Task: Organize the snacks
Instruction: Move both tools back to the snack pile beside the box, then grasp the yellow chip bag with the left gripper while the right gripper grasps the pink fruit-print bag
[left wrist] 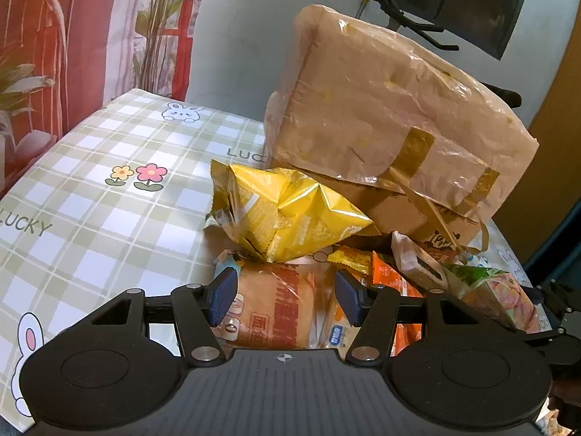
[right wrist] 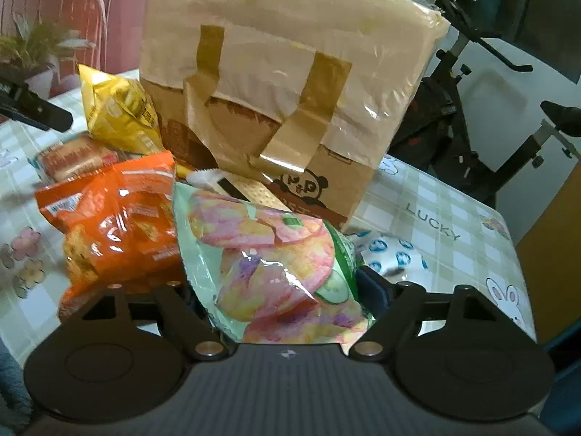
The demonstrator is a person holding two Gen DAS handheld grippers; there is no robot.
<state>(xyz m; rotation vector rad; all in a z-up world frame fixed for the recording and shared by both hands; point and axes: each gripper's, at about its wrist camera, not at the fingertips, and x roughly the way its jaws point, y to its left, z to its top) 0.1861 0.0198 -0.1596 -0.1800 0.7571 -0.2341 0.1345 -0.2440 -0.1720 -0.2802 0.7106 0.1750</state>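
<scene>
My left gripper (left wrist: 285, 299) hangs low over a bread packet (left wrist: 276, 312). Its blue pads (left wrist: 222, 296) stand apart, and I see no squeeze on the wrapper. Just behind the bread lies a crumpled yellow chip bag (left wrist: 287, 214). In the right wrist view a green packet of pink and yellow crisps (right wrist: 276, 265) fills my right gripper (right wrist: 283, 290). The packet's edge rests against the right finger (right wrist: 376, 289) and it hides the left one. An orange snack bag (right wrist: 116, 225) lies to its left. A brown paper bag wrapped in plastic (right wrist: 290, 54) stands upright behind the pile.
Everything sits on a checked tablecloth (left wrist: 90, 200) with bunnies and flowers. A blue-and-white wrapper (right wrist: 392, 254) lies right of the crisps. An exercise bike (right wrist: 472, 72) stands beyond the table's far edge, and a red patterned curtain (left wrist: 54, 36) hangs at the left.
</scene>
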